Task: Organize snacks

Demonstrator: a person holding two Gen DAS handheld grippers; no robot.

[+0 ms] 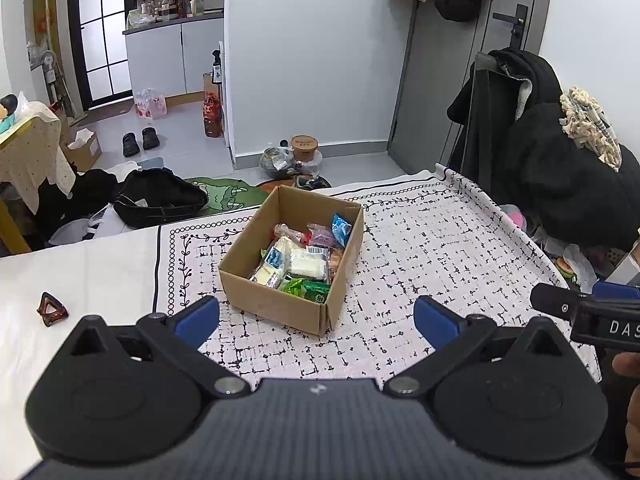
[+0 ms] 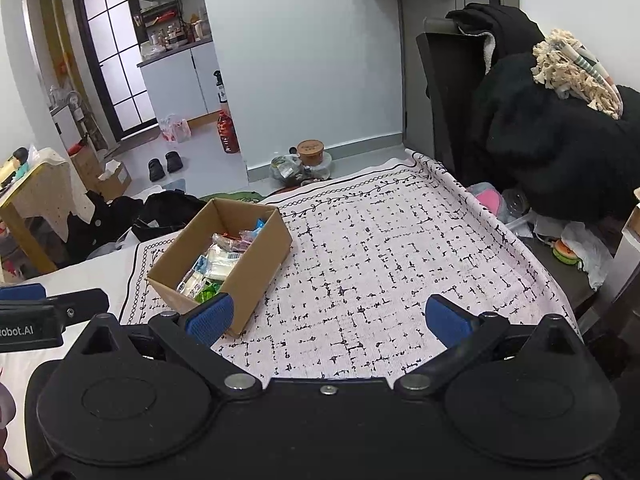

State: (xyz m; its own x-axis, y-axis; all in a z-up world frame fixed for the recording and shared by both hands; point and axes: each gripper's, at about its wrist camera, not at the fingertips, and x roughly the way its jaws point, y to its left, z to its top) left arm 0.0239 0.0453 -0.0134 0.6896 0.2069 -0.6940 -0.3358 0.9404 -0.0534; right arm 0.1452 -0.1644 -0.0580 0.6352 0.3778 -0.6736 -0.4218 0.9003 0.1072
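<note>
An open cardboard box [image 1: 276, 304] stands on the patterned tablecloth [image 1: 420, 248], filled with several snack packets [image 1: 304, 256] in white, blue, green and pink wrappers. My left gripper [image 1: 316, 320] is open and empty, just in front of the box's near corner. In the right wrist view the box [image 2: 256, 268] is at the left, with the snack packets [image 2: 218, 260] inside. My right gripper [image 2: 328, 316] is open and empty over the cloth [image 2: 380, 248], its left finger [image 2: 210, 318] in front of the box's near corner.
A brown hair clip [image 1: 52, 308] lies on the white table part at the left. The right gripper's finger [image 1: 560, 306] shows at the right edge. A chair with black clothes [image 2: 552, 132] stands beyond the table's right edge. Bags and shoes lie on the floor behind.
</note>
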